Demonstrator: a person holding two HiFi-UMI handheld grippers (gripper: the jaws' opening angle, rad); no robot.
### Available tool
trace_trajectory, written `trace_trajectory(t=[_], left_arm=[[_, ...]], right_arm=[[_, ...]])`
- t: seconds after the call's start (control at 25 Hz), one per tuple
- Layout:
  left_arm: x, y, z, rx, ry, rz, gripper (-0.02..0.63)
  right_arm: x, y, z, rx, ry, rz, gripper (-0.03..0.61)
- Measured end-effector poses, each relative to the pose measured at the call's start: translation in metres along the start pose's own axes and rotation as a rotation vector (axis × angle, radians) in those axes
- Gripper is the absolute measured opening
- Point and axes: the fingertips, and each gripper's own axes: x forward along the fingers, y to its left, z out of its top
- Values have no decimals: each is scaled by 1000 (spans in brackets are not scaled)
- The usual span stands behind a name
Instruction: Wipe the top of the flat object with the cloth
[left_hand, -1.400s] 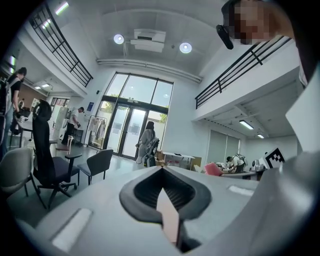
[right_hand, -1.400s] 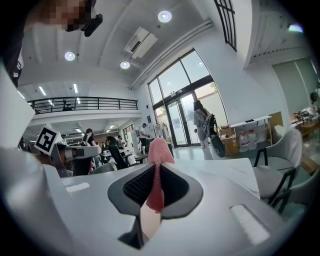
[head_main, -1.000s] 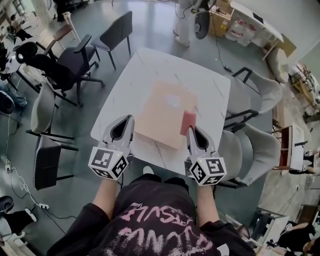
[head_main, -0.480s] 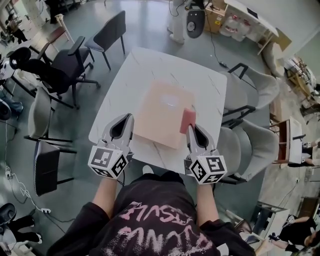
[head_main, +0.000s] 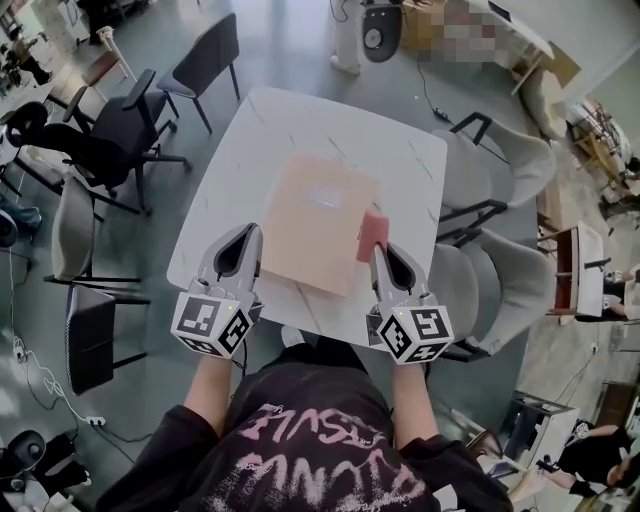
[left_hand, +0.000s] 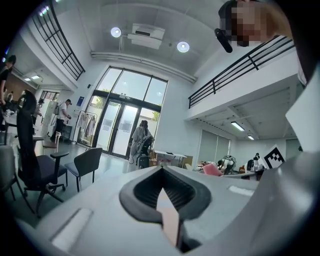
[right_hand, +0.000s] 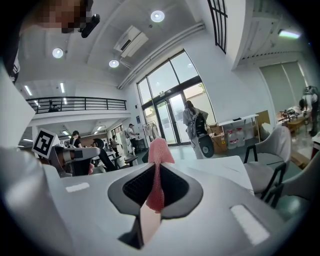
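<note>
- A black office chair (head_main: 110, 125) and a dark side chair (head_main: 205, 60) stand on the floor off the table's left side.
- The left gripper (head_main: 243, 240) is held over the near left part of the table, just beside the board's left edge. In its own view its jaws (left_hand: 162, 180) are pressed together with nothing between them.
- The white marble-look table (head_main: 300, 120) is square, and its far half is bare.
- The flat tan board (head_main: 315, 225) lies on the table's near half, turned a little askew, between the two grippers.
- The pink cloth (head_main: 372, 235) is at the board's right edge, near its closer corner. Whether it touches the board cannot be told.
- The right gripper (head_main: 380, 252) points at that edge. Its jaws (right_hand: 156, 185) pinch the cloth (right_hand: 159, 150), which stands up out of them as a folded strip.
- Two pale armchairs (head_main: 500, 170) stand at the table's right side.
</note>
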Motion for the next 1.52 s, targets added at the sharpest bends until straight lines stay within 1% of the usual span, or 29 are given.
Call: trace_trajectory(t=[0.16,0.4,0.6,1.04,1.52], left_arm=[[11,0,-4,-5,8,12,0],[26,-7,-2,12,11,11,0],[34,-9,-3,4,5,14,0],[36,0,-9,5,13,54,0],[49,0,-16,11,40,48,0]], right_arm=[[5,-10,-1,6,9,6,49],[8,-25,2,15,18,9,49],[14,-31,0,23,29,17,49],[25,-31,-4,18,49,51,51],[36,-38,-6,15,63,48,51]])
